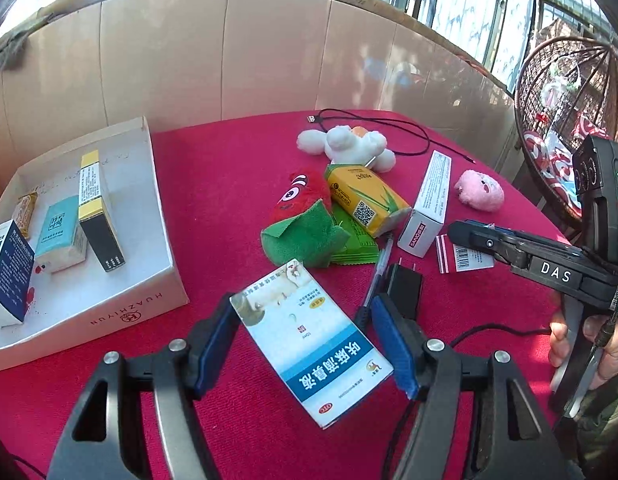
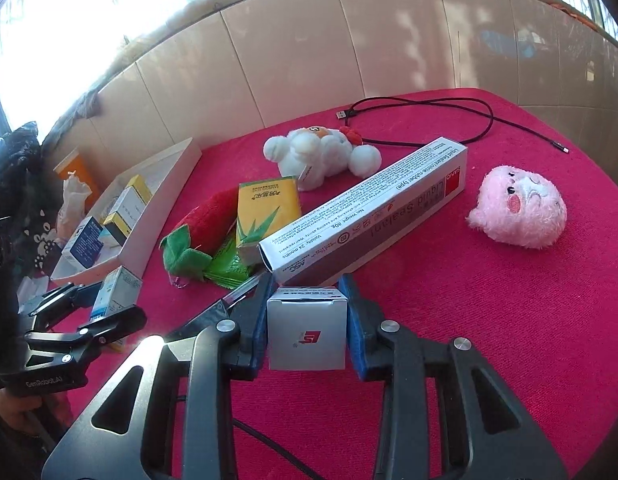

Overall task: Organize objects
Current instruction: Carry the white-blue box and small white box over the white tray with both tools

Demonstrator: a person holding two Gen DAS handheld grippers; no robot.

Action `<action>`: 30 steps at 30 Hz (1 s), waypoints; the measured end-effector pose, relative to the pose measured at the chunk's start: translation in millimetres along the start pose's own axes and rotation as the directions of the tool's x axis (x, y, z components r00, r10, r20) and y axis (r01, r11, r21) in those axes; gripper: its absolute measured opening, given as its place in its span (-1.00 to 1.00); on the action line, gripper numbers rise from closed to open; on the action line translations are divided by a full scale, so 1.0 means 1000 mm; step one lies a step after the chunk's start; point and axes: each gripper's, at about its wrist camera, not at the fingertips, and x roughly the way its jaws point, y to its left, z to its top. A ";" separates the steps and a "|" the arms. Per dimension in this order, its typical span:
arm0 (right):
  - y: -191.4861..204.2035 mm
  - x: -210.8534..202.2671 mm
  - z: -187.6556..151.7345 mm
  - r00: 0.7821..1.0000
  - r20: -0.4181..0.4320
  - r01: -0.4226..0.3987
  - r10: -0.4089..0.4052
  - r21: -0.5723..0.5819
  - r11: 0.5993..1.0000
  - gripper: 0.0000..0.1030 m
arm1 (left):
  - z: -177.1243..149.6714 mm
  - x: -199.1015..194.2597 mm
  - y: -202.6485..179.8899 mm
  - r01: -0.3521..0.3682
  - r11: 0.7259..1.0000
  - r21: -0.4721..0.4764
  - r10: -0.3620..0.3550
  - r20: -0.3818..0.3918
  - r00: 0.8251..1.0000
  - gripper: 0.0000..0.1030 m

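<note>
Left tongs [image 1: 305, 344] grip a blue-and-white medicine box [image 1: 309, 344] across its width — long axis running diagonally away, the white tray [image 1: 165, 300] of sorted boxes lying to the left. Right tongs [image 2: 307, 332] are closed on a small grey-white carton [image 2: 307, 336] — the sealant box [image 2: 365, 208] lies just ahead, slanting up-right on the red table [image 2: 469, 320].

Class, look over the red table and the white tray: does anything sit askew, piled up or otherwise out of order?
Yes. A yellow carton leans tilted on a green packet and the strawberry plush, a loose pile. In the white tray, the boxes lie at mixed angles. The black cable sprawls in loops.
</note>
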 end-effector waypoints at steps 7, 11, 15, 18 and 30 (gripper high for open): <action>0.003 -0.006 -0.003 1.000 -0.010 0.013 -0.013 -0.010 1.000 -0.38 | 0.001 -0.011 0.001 0.009 1.000 0.000 -0.009 0.032 0.999 0.33; 0.008 -0.020 -0.005 1.000 0.028 0.013 -0.012 -0.030 0.999 -0.39 | 0.002 -0.020 0.001 0.013 1.000 0.003 -0.013 0.056 0.998 0.33; 0.023 -0.041 0.004 0.996 0.090 0.015 -0.008 -0.082 0.996 -0.39 | 0.006 -0.031 0.000 0.012 1.000 0.010 -0.013 0.092 0.996 0.33; 0.037 -0.051 0.010 0.993 0.118 0.004 0.010 -0.113 0.994 -0.39 | 0.008 -0.038 -0.001 0.007 1.000 0.017 -0.009 0.115 0.993 0.33; 0.085 -0.060 0.026 0.988 0.141 -0.027 0.057 -0.206 0.978 -0.39 | 0.009 -0.058 0.023 -0.014 1.000 -0.025 0.018 0.174 0.985 0.33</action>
